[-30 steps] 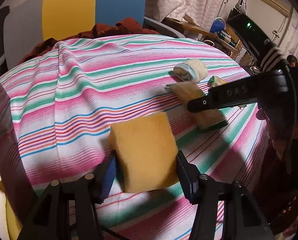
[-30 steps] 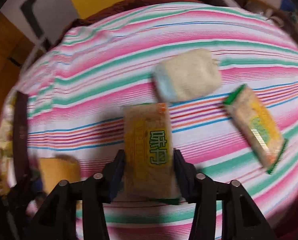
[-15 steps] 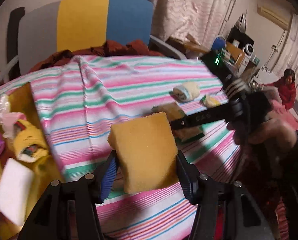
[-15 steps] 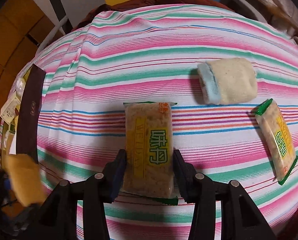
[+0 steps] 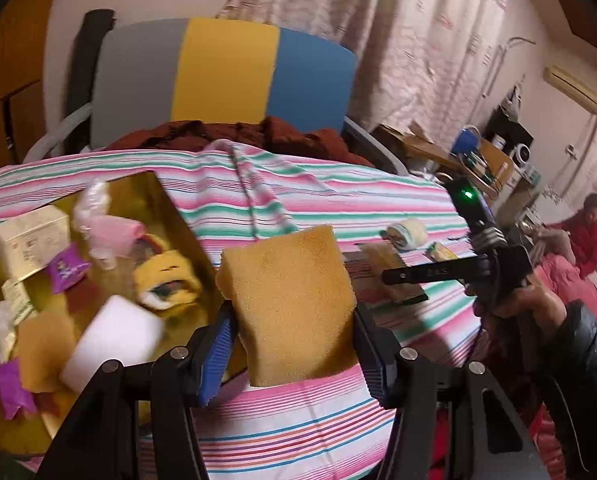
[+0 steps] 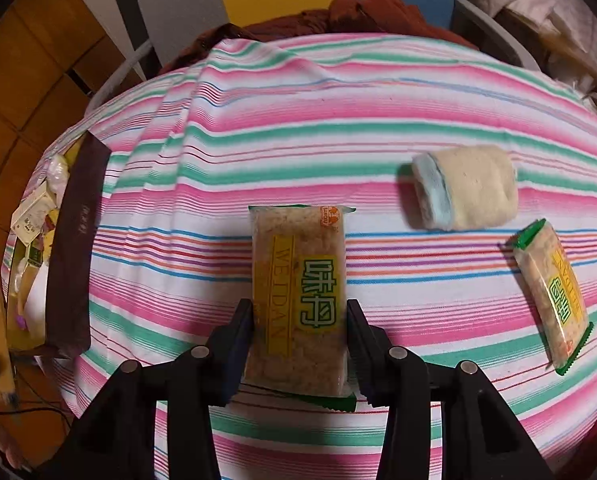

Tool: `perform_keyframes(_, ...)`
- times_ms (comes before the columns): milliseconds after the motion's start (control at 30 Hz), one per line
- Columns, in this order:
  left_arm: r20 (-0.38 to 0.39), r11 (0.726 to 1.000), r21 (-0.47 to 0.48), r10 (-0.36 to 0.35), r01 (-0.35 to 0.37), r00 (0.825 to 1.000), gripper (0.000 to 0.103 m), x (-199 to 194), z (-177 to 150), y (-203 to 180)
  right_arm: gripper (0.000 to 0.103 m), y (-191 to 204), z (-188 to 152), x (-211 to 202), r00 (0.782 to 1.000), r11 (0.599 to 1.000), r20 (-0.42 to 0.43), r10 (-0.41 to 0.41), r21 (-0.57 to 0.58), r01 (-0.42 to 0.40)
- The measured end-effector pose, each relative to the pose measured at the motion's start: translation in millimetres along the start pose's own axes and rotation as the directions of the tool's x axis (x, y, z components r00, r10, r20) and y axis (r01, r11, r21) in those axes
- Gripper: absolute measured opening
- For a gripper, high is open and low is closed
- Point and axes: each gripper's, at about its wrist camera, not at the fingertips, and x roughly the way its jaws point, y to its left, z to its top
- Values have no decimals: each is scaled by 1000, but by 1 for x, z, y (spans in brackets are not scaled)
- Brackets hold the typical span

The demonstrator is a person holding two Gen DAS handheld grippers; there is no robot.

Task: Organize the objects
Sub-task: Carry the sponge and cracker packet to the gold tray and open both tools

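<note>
My left hand-held gripper (image 5: 290, 344) clamps sponge (image 5: 288, 308); right hand-held gripper (image 6: 300, 344) clamps snack packet (image 6: 300, 300). Striped cloth (image 6: 258, 152) covers table; curtains (image 5: 398, 40) upper right.

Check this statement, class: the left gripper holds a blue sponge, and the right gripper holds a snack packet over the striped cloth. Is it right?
Not quite. The left wrist view shows that the sponge in the left gripper is yellow-orange, not blue. The rest stands: the right gripper holds a snack packet over the striped cloth.
</note>
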Motion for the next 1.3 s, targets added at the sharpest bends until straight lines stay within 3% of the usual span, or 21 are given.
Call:
perform_keyframes(233, 43, 989, -106, 111, -106, 993, 57, -29, -2, 58, 46, 19, 2, -4, 999, 1000, 41, 21, -7, -21)
perform_keyframes(333, 44, 971, -177, 174, -163, 984, 57, -42, -6, 90, 46, 31, -1, -15, 995, 996, 58, 85, -21, -84)
perform_keyframes(433, 52, 947, -239, 235, -216, 971, 57, -57, -10, 119, 46, 65, 1, -20, 986, 988, 81, 146, -70, -140)
perform_keyframes(633, 50, 905, -313, 318, -288, 947, 57, -77, -23, 156, 46, 144, 2, -30, 949, 942, 105, 298, -190, -276)
perform_keyframes(800, 26, 893, -337, 325, -298, 945, 57, -70, -32, 167, 46, 201, 0, -23, 926, 906, 84, 367, -256, -336)
perform_keyframes(1000, -3, 893, -326, 327, -310, 945, 59, -56, -39, 168, 47, 237, -3, -5, 933, 898, 52, 357, -293, -327)
perform_keyframes(1067, -29, 889, -328, 327, -318, 945, 61, -48, -40, 167, 53, 243, -5, 2, 943, 902, 45, 329, -310, -300)
perform_keyframes(1133, -55, 884, -339, 322, -321, 945, 63, -42, -41, 168, 60, 244, -7, 7, 948, 905, 40, 315, -314, -287)
perform_keyframes(1300, -94, 869, -359, 330, -342, 939, 65, -38, -48, 171, 61, 238, -9, 16, 954, 914, 28, 300, -296, -279)
